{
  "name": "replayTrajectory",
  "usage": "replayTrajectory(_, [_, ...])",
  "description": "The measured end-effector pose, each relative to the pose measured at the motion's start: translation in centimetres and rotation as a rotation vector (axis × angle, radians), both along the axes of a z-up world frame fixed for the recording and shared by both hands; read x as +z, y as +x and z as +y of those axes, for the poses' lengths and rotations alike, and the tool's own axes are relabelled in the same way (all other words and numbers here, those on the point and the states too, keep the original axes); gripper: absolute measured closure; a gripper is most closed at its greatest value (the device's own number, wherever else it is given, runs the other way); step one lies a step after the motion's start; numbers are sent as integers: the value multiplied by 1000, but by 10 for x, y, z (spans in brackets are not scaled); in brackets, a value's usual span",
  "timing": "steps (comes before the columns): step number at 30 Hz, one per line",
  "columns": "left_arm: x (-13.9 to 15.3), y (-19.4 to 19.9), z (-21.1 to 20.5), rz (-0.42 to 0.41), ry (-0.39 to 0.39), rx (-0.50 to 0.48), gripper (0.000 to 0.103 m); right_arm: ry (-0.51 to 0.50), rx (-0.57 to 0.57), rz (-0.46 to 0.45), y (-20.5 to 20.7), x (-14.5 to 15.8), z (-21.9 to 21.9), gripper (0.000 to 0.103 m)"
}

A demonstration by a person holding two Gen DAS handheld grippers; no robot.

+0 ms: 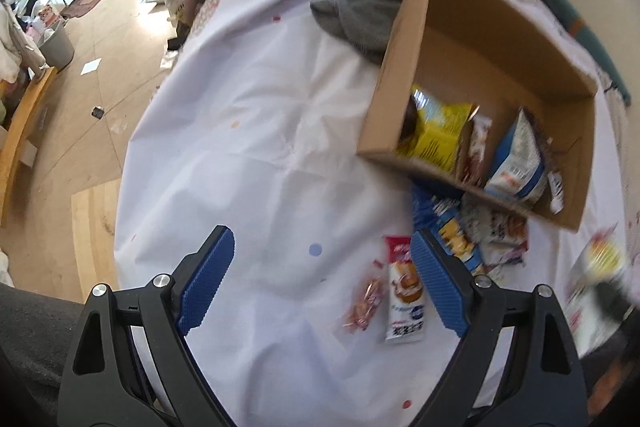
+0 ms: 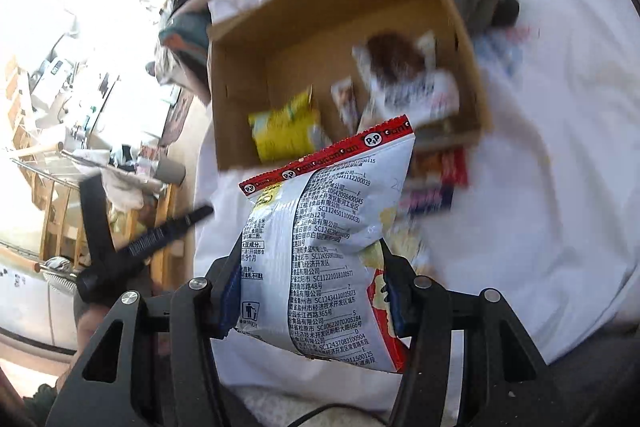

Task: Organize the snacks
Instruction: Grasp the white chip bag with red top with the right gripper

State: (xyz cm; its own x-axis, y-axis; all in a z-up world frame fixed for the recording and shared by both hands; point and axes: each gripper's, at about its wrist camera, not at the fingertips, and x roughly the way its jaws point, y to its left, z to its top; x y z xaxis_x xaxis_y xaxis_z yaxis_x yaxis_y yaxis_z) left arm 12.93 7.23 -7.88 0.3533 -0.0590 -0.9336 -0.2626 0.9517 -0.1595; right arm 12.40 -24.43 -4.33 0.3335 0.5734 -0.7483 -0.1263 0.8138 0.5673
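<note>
Right gripper (image 2: pixel 310 301) is carrying chip bag (image 2: pixel 320 247), clamped; box (image 2: pixel 240 67) ahead awaiting drop. Left gripper (image 1: pixel 322 281) is hovering wide, empty.

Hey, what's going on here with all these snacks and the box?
A person is sorting snacks into a cardboard box on a white sheet, with tongs in each hand. The right tongs are clamped on a white chip bag, held in the air in front of the box. The left tongs are open above the sheet, near a small cake packet and a wrapped candy. The box already holds a yellow bag and a few more packets. Others lie outside it.
</note>
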Motion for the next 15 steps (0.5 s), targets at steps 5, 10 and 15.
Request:
replayTrajectory(5, [-24,2,-13,101,-6,-94,16,22,-55,-28,15,-3,-19,46])
replayTrajectory(10, [-49,-3,-38,193,29,-228,30,38,-87,21,6,-18,-29,46])
replayTrajectory(15, [-70,-3,-54,257,43,-285,50,27,-87,2,5,-15,-30,46])
